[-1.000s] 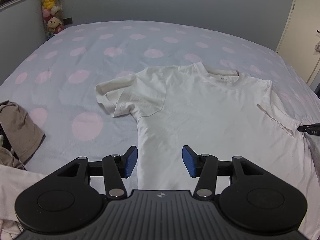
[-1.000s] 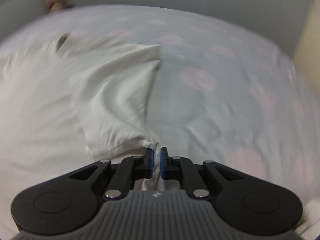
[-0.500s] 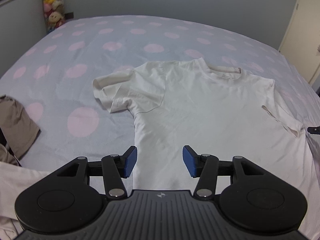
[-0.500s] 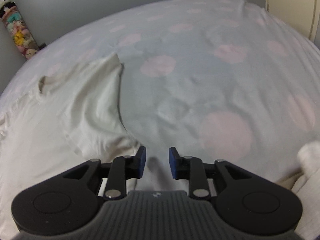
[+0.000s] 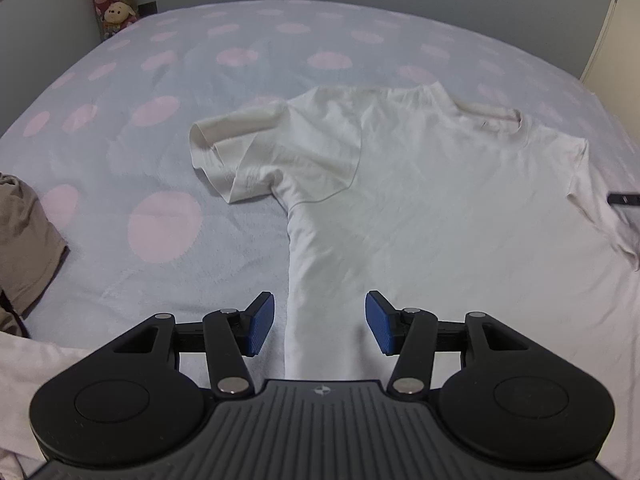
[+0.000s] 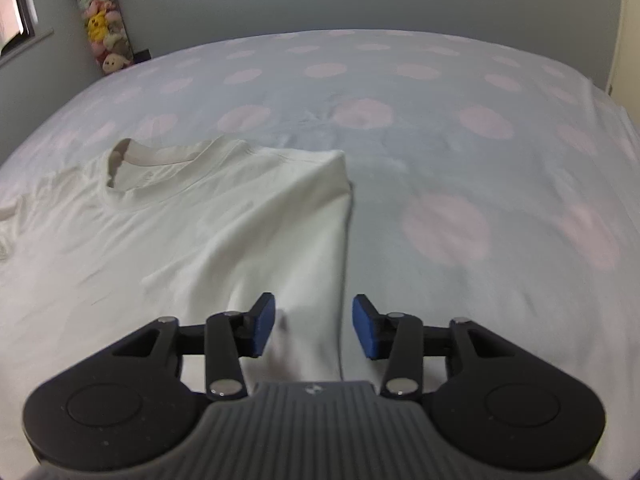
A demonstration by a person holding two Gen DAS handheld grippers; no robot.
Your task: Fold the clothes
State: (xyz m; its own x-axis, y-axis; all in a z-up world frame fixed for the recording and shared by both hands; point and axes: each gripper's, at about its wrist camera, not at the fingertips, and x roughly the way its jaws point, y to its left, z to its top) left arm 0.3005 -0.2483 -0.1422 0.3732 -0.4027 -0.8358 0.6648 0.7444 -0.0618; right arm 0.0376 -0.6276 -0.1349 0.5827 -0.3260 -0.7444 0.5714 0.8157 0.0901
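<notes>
Both tongs are standing open and gripping nothing: the left gripper (image 5: 320, 326) is straddling the left side edge of the white T-shirt (image 5: 420, 200), the right gripper (image 6: 313, 330) its right side edge. The shirt is lying spread on the dotted bedspread (image 5: 160, 80), its long axis running away from both toward the collar (image 6: 156, 160), each edge nearest its own hand.

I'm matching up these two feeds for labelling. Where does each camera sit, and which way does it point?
Left wrist: on the left gripper, jaws open, looking up the white T-shirt along its left side seam toward the crumpled sleeve.
Right wrist: on the right gripper, jaws open, over the shirt's right edge, facing the collar.
Shared: T-shirt, dotted bedspread, plush toys.
</notes>
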